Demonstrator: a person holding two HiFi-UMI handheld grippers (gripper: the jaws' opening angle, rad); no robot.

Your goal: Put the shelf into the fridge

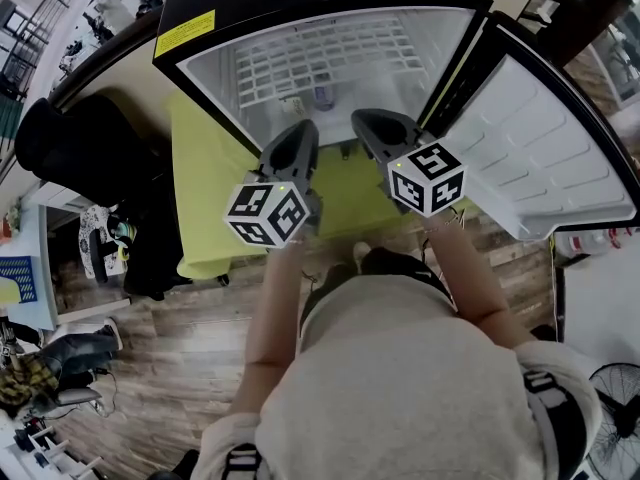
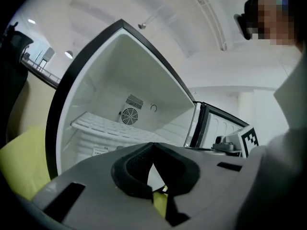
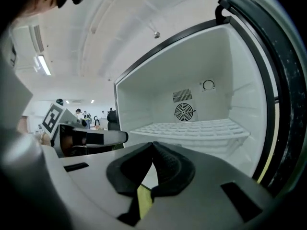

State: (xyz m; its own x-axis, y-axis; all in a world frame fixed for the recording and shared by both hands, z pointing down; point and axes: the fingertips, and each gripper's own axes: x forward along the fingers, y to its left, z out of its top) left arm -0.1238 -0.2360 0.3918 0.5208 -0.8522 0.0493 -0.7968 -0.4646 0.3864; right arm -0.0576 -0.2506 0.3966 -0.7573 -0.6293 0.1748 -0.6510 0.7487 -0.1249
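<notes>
- The left gripper (image 2: 152,146) has its jaws pressed together at the tips with nothing between them. It is held low in front of the person, outside the fridge opening.
- The right gripper (image 3: 153,144) is clenched in the same way and also empty. It hangs just beside the left one, at about the same height.
- Below both grippers, a yellow mat (image 1: 205,193) lies on the wooden floor (image 1: 170,368) under the fridge's front edge.
- The fridge (image 1: 200,30) stands open, with its door (image 1: 545,153) swung out to the person's right.
- The shelf (image 3: 192,128), a white slatted rack, sits inside the cavity. It looks level and spans from wall to wall just below the round fan vent (image 3: 184,111) on the back wall.
- Neither gripper touches the shelf; both are well apart from it.
- Judged from this, the shelf is already placed and the task looks finished. At most, a check that it is seated on its side ledges remains.
</notes>
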